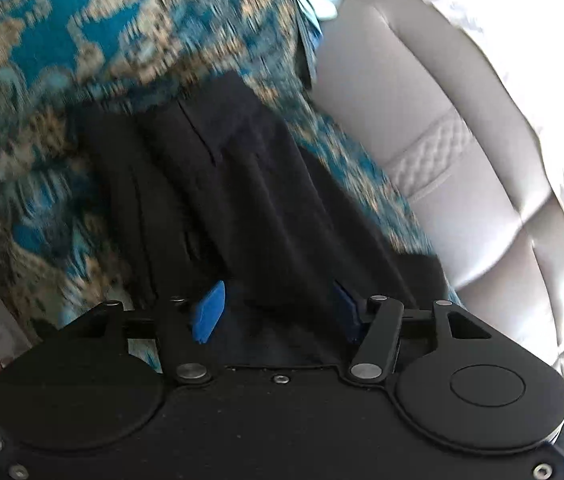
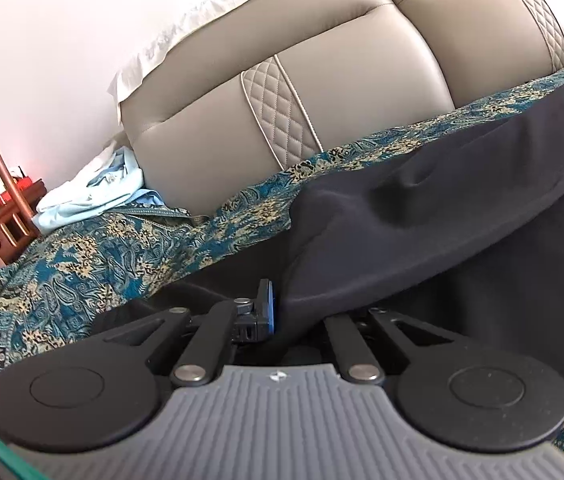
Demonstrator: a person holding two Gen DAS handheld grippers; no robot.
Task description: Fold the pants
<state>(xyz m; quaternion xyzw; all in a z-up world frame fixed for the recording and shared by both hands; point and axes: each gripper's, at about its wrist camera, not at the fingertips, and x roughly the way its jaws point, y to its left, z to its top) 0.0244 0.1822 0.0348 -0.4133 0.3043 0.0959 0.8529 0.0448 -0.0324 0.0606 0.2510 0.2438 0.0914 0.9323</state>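
Left wrist view: my left gripper [image 1: 278, 312] has its jaws spread, pressing on nothing; the black pants [image 1: 218, 184] lie between the blue pads [image 1: 209, 312], stretching away over the teal patterned cover [image 1: 62, 52].

Right wrist view: my right gripper [image 2: 282, 312] is pinched on the pants [image 2: 421, 232], which drape rightward, near the beige cushion [image 2: 321, 112].

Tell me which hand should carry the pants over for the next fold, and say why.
Right, most likely. The right tongs are shut on a raised fold of the dark pants, ready to carry it. The left tongs stand open with cloth lying loose between the pads and would need to regrip.
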